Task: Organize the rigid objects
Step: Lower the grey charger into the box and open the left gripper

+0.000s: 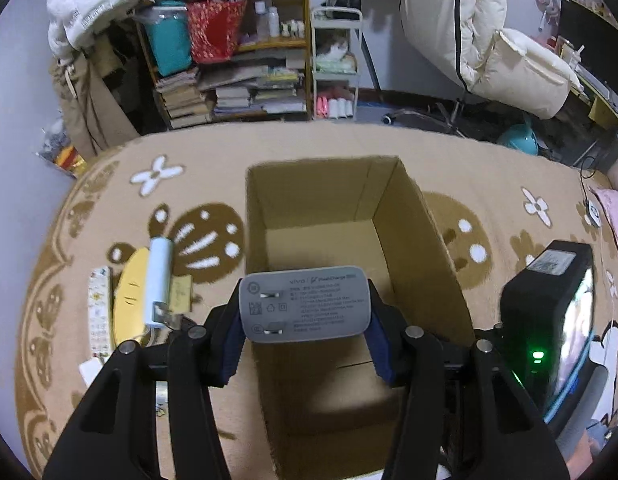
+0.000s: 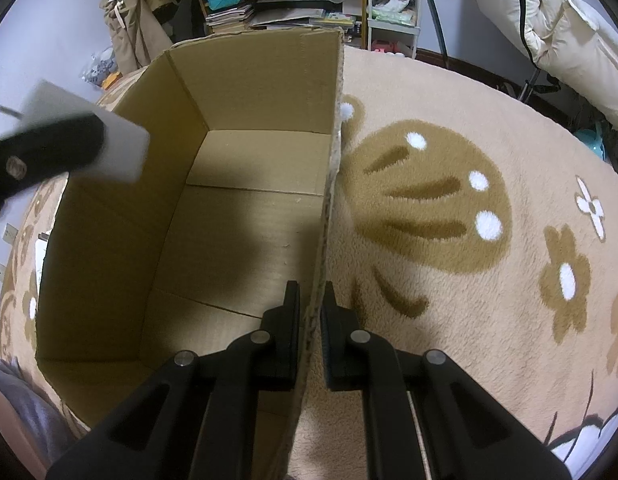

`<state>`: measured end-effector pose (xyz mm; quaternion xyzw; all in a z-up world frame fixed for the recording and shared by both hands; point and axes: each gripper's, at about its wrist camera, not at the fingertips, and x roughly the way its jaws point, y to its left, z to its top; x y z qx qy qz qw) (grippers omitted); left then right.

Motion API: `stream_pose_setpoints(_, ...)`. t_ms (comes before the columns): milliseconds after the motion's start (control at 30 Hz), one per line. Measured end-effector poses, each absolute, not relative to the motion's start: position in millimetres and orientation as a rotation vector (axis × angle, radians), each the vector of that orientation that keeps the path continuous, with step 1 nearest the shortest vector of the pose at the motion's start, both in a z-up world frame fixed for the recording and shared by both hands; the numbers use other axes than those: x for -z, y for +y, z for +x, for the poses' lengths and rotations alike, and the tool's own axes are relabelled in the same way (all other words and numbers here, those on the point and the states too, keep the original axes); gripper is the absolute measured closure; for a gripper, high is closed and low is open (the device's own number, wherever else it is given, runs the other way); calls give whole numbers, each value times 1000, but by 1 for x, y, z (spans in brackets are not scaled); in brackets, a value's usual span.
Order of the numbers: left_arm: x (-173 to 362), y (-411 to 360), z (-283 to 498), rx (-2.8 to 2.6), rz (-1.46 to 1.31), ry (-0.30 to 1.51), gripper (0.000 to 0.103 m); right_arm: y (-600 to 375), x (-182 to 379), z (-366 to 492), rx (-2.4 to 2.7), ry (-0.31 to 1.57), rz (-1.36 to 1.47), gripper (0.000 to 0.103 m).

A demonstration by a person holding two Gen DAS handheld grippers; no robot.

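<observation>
My left gripper (image 1: 305, 344) is shut on a white vivo phone charger (image 1: 305, 304), held above the open cardboard box (image 1: 413, 216), whose inside shows bare. In the right wrist view the same charger (image 2: 121, 148) hangs blurred over the box's left wall. My right gripper (image 2: 310, 308) is shut on the right wall of the cardboard box (image 2: 325, 208), one finger inside and one outside. On the carpet left of the box lie a pale blue cylinder with a metal clip (image 1: 159, 280), a yellow oval object (image 1: 129, 300) and a patterned flat strip (image 1: 97, 312).
A beige carpet with brown and white flowers (image 2: 449, 208) covers the floor. The other gripper's black body with a green light (image 1: 549, 312) sits right of the box. A bookshelf (image 1: 237, 48), a white cart (image 1: 335, 64) and a chair with cream bedding (image 1: 509, 52) stand beyond.
</observation>
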<state>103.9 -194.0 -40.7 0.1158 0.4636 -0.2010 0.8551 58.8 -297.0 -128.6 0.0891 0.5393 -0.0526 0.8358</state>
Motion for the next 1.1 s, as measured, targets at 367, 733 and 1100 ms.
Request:
stream_pose_setpoints(367, 69, -194, 115, 411, 219, 1056, 52, -295, 130, 60, 110, 1140, 190, 92)
stream_pose_setpoints(733, 58, -187, 113, 425, 193, 1040, 51, -296, 129, 58, 108, 1140, 188, 91)
stream_pose_setpoints(1100, 24, -140, 110, 308, 216, 942, 2, -294, 130, 59, 114, 1143, 168, 93)
